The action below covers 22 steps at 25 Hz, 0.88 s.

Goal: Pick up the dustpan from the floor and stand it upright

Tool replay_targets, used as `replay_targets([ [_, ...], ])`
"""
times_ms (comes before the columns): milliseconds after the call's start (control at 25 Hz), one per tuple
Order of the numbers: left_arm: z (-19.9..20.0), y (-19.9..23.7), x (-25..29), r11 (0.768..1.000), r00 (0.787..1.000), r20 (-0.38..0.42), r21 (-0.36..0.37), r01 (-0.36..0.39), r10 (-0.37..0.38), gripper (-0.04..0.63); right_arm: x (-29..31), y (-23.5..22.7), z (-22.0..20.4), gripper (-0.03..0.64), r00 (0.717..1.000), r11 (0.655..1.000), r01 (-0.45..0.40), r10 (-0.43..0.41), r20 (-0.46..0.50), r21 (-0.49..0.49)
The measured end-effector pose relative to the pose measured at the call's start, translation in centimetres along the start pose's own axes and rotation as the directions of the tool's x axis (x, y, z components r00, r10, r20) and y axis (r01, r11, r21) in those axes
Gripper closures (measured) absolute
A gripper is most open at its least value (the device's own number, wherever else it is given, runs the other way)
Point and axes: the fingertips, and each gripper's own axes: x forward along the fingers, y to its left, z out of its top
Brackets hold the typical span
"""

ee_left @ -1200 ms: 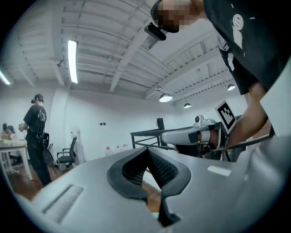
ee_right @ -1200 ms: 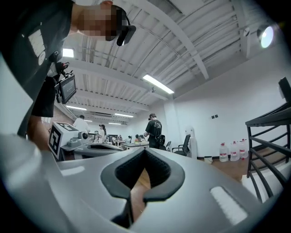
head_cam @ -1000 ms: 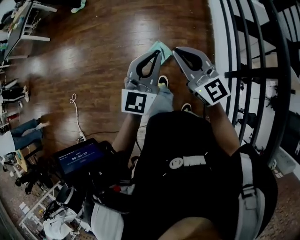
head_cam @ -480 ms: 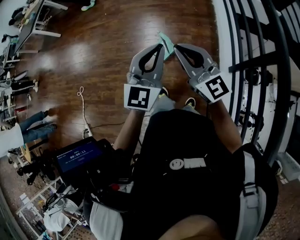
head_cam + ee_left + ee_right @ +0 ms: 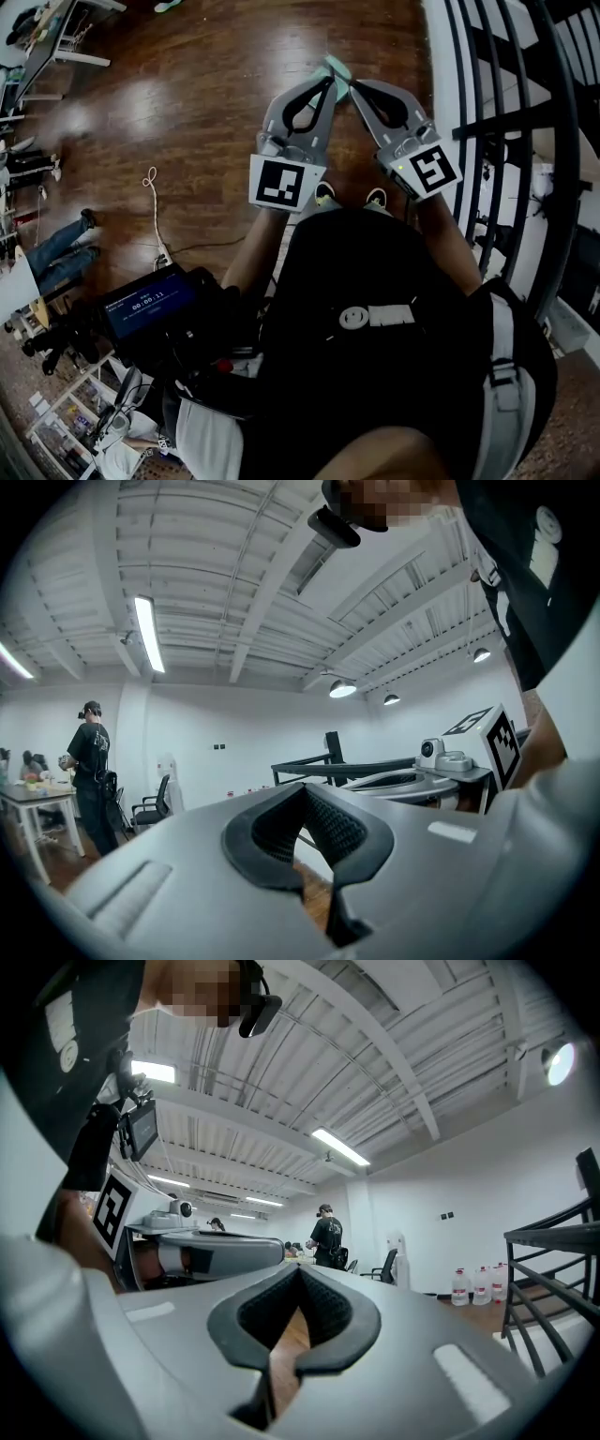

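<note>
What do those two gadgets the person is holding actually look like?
The left gripper and right gripper are matching pale grey wedge-shaped shells tapering to a point, each with a teardrop opening lined in ribbed black padding between its jaws. Each carries a white cube printed with black square markers at its rear. The person wears a black top.

left gripper (image 5: pixel 328 84): jaws together, nothing between them, pointing level, away from the torso
right gripper (image 5: pixel 357 88): jaws together, empty, roughly level
tips: angled toward each other, just beside; can't tell if touching
left forearm (image 5: pixel 251 251): stretched forward
right forearm (image 5: pixel 442 234): stretched forward
</note>
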Motion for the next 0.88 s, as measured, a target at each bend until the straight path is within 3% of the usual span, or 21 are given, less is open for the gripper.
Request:
replay_targets([
  [120,0.0,0.2,-0.1,1.000,1.000,-0.015,0.006,-0.008,0.008,0.581,0.3,0.5,0.4,0.617,1.000,1.000,-0.010,0.011,-0.008,0.027],
  [240,0.3,0.1,0.5,1.000,0.999,-0.043,0.009,-0.015,0.015,0.581,0.2,-0.2,0.8,0.617,0.999,1.000,-0.028,0.028,-0.022,-0.006],
  [360,1.6,-1.3,2.3,0.999,1.000,0.005,-0.031,0.018,-0.018,0.581,-1.0,-1.7,1.7,0.617,1.000,0.999,-0.016,0.016,-0.014,-0.032],
  [440,2.3,-1.2,2.4,1.000,0.999,0.044,-0.013,0.021,-0.020,0.580,-0.5,-1.4,2.0,0.617,1.000,1.000,-0.018,0.018,-0.007,-0.017],
  [880,2.5,-1.2,2.3,1.000,0.998,0.063,0.005,0.020,-0.020,0.581,-0.5,-1.3,1.7,0.617,0.999,0.999,-0.028,0.027,-0.021,-0.026],
])
